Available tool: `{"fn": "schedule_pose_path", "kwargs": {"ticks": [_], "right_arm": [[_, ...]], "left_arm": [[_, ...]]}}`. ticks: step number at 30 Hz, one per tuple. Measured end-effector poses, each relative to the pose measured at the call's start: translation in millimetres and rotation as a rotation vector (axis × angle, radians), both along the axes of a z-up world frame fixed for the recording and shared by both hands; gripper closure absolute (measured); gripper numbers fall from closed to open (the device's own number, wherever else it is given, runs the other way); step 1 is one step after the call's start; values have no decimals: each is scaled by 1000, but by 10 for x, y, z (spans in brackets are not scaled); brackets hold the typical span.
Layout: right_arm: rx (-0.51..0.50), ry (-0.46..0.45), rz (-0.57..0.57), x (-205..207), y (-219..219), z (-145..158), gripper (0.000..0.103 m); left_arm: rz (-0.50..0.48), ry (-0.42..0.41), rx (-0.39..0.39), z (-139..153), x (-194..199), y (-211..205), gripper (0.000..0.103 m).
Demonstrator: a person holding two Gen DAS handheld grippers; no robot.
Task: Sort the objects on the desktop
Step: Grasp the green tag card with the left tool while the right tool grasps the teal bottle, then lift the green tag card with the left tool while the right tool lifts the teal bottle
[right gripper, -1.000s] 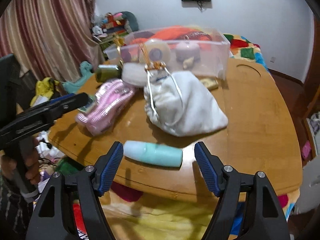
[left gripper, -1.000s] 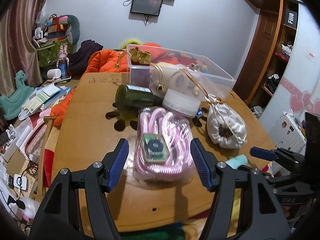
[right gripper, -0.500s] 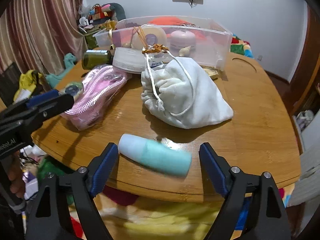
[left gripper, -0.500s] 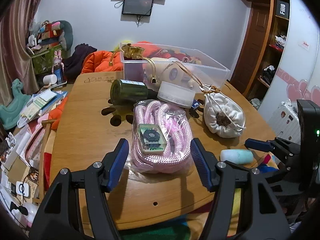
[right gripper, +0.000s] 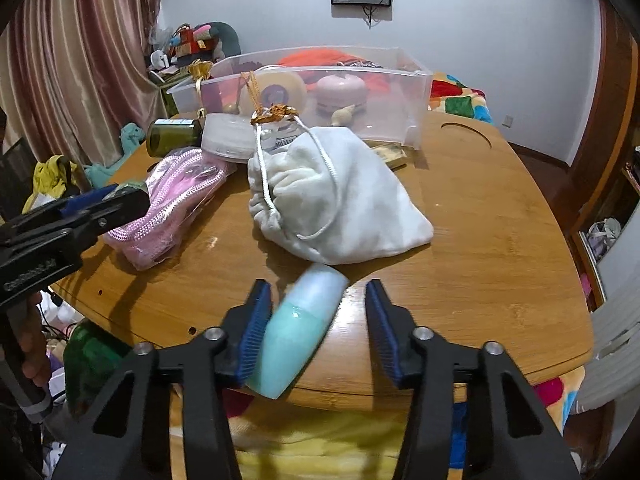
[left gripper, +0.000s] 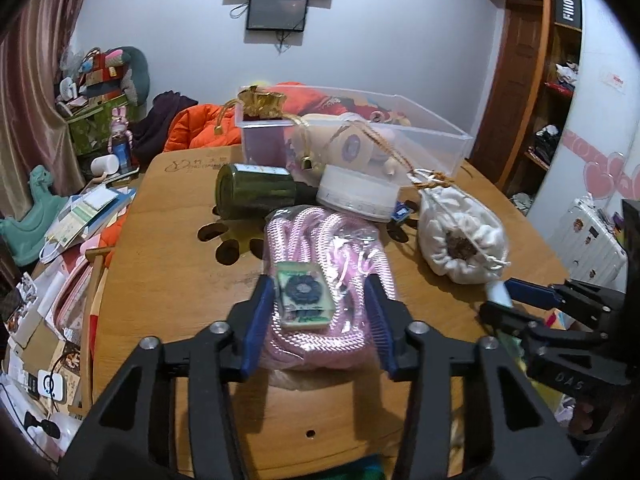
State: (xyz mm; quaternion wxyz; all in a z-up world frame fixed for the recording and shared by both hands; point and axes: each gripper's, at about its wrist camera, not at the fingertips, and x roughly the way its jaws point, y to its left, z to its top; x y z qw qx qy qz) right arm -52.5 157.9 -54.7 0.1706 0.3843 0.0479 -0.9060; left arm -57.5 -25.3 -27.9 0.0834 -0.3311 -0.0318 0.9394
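A pink rope pack [left gripper: 340,248] in clear wrap, with a green card on top, lies on the round wooden table [left gripper: 168,248]. My left gripper [left gripper: 317,284] straddles its near end. The jaws are closing, and both blue pads touch the pack's sides. In the right wrist view a teal and white bottle [right gripper: 304,328] lies between the jaws of my right gripper [right gripper: 318,286], pointing away at a slant. Those jaws are closing too. The bottle leans on the left pad [right gripper: 256,328], with a gap to the right one. A white drawstring pouch [right gripper: 340,208] lies just beyond.
A clear plastic bin [left gripper: 424,136] holding several items stands at the table's far side. A dark green jar [left gripper: 256,194] and a white round tub [left gripper: 356,196] lie in front of it. Cluttered floor and pink curtains are on the left, a wardrobe on the right.
The left jaws narrowed from wide apart onto the pink pack. The right jaws widened, then narrowed. The teal bottle swung from lying crosswise to pointing along the fingers.
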Motion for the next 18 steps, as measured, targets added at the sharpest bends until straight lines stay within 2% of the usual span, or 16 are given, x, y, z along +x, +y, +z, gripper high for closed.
{"fn": "schedule_pose_path", "kwargs": {"ticks": [6,11,18], "right_arm": [[-35,-2,20,4,59,-7,77],[-68,-11,29,-3,120,-12,80],[-49,6,39,36,158,-13,80]], "left_arm": [[29,-4,5,-21,-51,-58,73],[35,3,-15,-23,-36,-42,76],[46,13,14,54,-40,-110,77]]}}
